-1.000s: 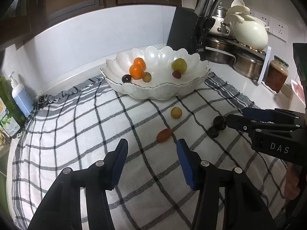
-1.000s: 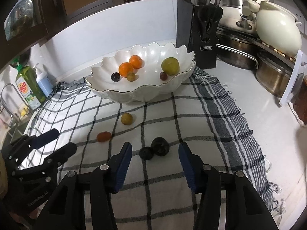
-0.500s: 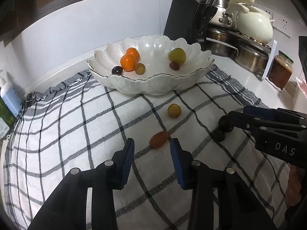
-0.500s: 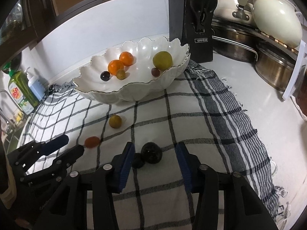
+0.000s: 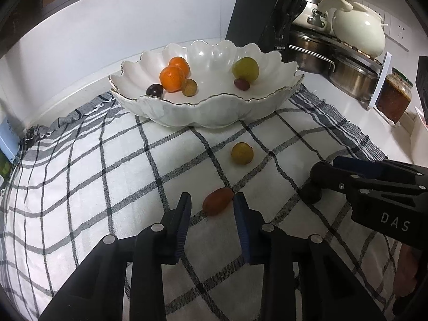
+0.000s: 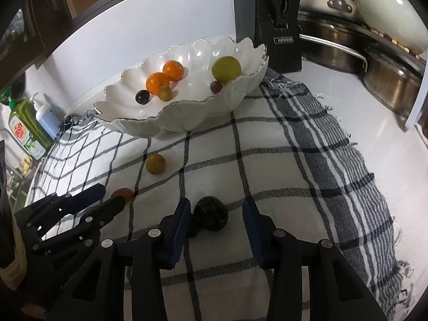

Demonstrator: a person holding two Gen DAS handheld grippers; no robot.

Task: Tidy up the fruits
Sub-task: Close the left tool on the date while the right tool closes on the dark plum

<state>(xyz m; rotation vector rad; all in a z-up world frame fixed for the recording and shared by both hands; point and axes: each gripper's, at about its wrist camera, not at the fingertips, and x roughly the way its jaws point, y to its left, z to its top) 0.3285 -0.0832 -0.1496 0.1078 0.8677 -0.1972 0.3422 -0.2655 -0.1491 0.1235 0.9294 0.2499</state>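
Two black two-finger grippers with blue pads work low over the checked cloth. The left gripper [image 5: 211, 208] has just been closing, its jaws now narrow around one small reddish-orange oval fruit [image 5: 217, 201]; the right-hand pad looks to touch the fruit's end, while a gap shows at the other pad, so it is not yet clamped. The right gripper [image 6: 216, 211] has also been closing and stands a little wider. Between its jaws lies one larger dark green-black round fruit [image 6: 211, 213], touching or nearly touching the left-hand pad and clear of the other. One smaller dark round fruit [image 6: 193, 230] sits against that same finger, half hidden beside the big one.

Four fruits in all lie on the white cloth with black grid lines [image 5: 107, 176]: those three, plus one yellow-brown round fruit [image 5: 242, 153] beyond them, toward the bowl. One white scalloped ceramic bowl with a gilt rim [image 5: 208, 108] stands at the cloth's far edge and holds six fruits: two oranges [image 5: 172, 78], one yellow-green round fruit [image 5: 245, 69], one dark purple one [image 5: 154, 90], one small tan one [image 5: 189, 87] and one small reddish one [image 5: 241, 84].

Behind stand one black knife block [image 6: 278, 21], steel pots [image 5: 310, 53], one cream pot [image 5: 358, 36], one jar of red sauce [image 5: 394, 97] and two bottles [image 6: 29, 123].
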